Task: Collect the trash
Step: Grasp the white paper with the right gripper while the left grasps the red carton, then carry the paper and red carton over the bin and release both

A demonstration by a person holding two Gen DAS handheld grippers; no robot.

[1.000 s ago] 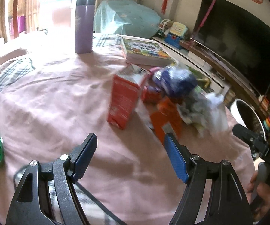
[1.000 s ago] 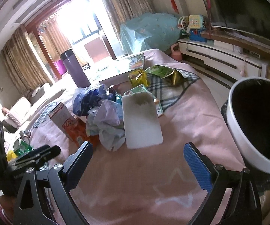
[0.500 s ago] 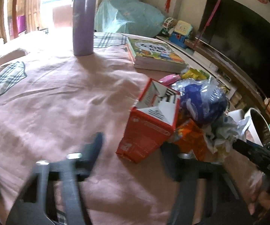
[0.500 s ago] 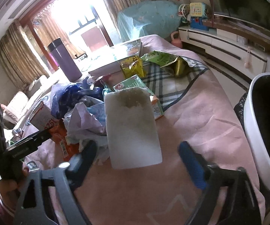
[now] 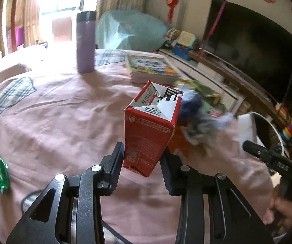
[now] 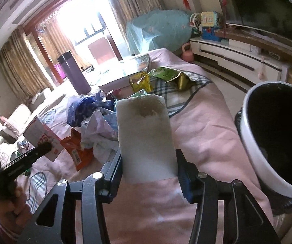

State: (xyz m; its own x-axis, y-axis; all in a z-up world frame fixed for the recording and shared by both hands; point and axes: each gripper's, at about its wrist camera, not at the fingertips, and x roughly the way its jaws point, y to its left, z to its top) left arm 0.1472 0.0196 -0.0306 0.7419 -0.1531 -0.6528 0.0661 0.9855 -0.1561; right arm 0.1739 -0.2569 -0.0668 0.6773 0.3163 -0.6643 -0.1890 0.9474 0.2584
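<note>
The left tool (image 5: pixel 142 162) has its pads pressed on the lower sides of a red carton (image 5: pixel 150 130), which stands tilted above the pink table (image 5: pixel 64 126). The right tool (image 6: pixel 149 163) has its jaws closing on a white foam block (image 6: pixel 146 136); both pads sit against its near end, and its far end, stained brown, points away. Just past both lies a heap of trash (image 6: pixel 97 126): crumpled paper, a blue bag, an orange wrapper. A white bin (image 6: pixel 267 142) with a dark inside stands at the table's right edge. Farther off are a purple flask (image 5: pixel 85 42) and a book (image 5: pixel 152 69).
</note>
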